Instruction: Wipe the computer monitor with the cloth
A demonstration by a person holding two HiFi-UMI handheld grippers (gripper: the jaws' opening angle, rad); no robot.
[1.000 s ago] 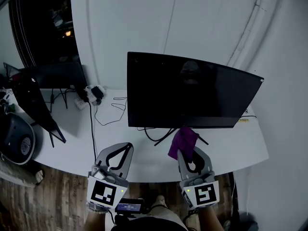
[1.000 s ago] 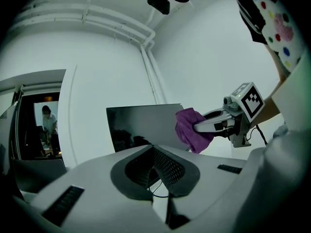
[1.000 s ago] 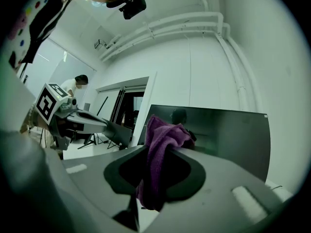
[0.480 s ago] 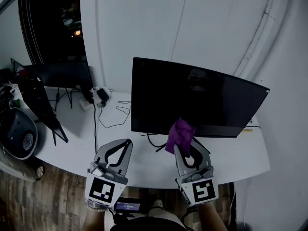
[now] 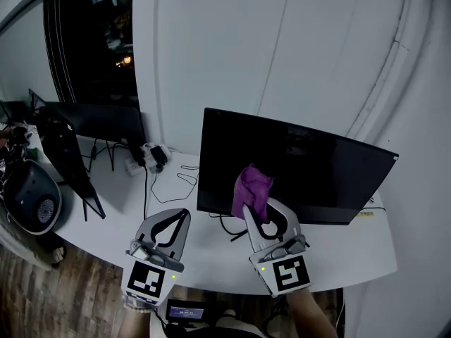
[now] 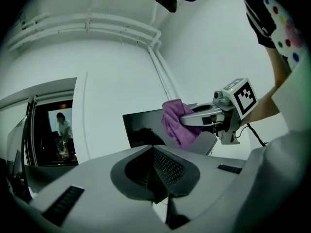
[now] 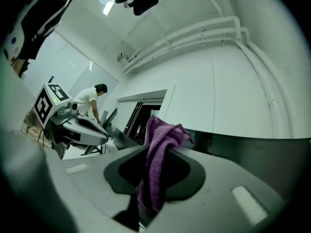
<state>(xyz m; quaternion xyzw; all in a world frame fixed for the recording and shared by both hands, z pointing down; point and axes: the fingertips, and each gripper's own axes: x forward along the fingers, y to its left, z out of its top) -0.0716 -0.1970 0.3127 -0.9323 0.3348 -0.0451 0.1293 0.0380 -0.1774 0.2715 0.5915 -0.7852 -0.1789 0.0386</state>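
right gripper (image 5: 252, 208): jaws clenched on cloth (image 5: 251, 187), held before monitor (image 5: 317, 167) lower left, contact unclear | left gripper (image 5: 182, 215): jaws closed, empty, above worktop (image 5: 211, 248)

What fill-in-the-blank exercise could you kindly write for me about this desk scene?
1. The right tool is shut on a ____ cloth.
2. The left tool is shut and holds ____.
3. The computer monitor stands on a ____ desk.

Missing words: purple; nothing; white.
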